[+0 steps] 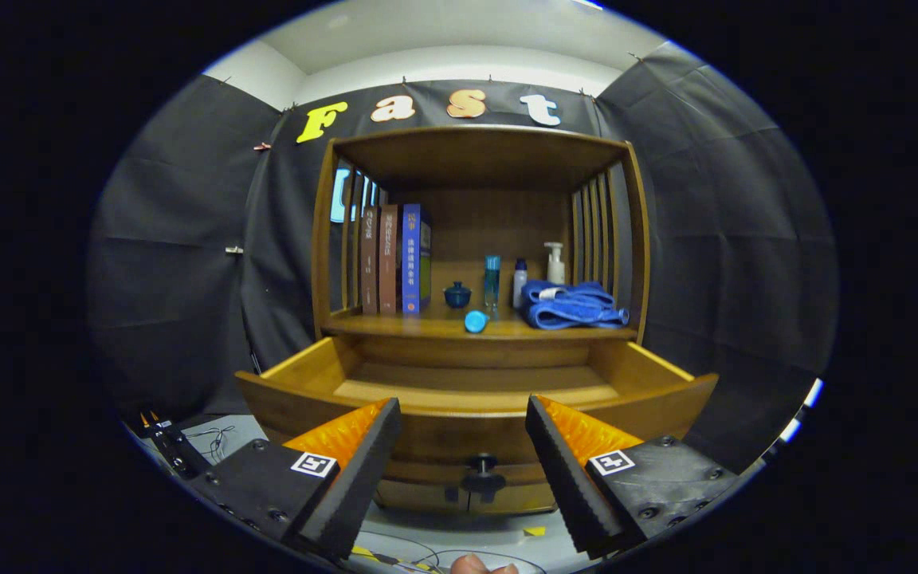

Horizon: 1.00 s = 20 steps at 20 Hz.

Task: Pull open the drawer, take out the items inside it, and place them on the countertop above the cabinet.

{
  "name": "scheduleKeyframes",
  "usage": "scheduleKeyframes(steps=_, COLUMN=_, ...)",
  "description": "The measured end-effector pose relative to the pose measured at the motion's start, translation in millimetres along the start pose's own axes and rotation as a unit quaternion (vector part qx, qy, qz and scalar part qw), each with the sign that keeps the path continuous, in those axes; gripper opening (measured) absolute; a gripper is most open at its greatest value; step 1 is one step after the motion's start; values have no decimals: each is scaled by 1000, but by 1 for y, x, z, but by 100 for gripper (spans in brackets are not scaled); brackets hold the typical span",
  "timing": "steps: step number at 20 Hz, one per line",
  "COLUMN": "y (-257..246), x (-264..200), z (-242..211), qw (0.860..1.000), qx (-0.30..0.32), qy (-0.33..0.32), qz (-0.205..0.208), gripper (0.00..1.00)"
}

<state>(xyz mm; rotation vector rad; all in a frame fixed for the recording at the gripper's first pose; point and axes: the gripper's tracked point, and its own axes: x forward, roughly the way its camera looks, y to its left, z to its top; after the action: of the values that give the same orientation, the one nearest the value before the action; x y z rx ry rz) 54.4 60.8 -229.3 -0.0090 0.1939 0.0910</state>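
Just beyond the wide-open, empty hand-held gripper [463, 446], the drawer [475, 391] stands pulled out, so dip in low over its front edge.

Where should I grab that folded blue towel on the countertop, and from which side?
Take the folded blue towel at its front folded edge, coming straight in from the open front over the pulled-out drawer. It lies flat with slatted sides close beside it, and bottles to its left, so the front looks like the freest way in. The tongs are open, holding nothing.
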Motion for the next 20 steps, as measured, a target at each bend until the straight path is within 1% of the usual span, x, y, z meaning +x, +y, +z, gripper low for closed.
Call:
scheduleKeyframes(steps=2, y=-6, x=8, z=-22, qw=1000, qx=-1, qy=16, qz=-7, gripper=99)
scheduleKeyframes(steps=5, y=-10, x=20, z=-43, qw=1000, qx=-1, qy=28, qz=-10, gripper=99)
scheduleKeyframes(steps=10, y=-17, x=39, z=-58, qw=999, qx=-11, qy=38, qz=-20, gripper=100)
scheduleKeyframes(steps=11, y=-16, x=36, z=-52, qw=999, qx=-11, qy=24, qz=-20, gripper=100)
scheduleKeyframes(steps=13, y=-16, x=40, z=-53, qw=999, qx=-20, qy=18, qz=-19, gripper=100)
scheduleKeyframes(steps=17, y=-16, x=44, z=-52, qw=999, qx=-3, qy=31, qz=-22, gripper=100)
scheduleKeyframes(steps=20, y=-15, x=69, z=-47, qw=999, qx=-7, qy=32, qz=-22, gripper=100)
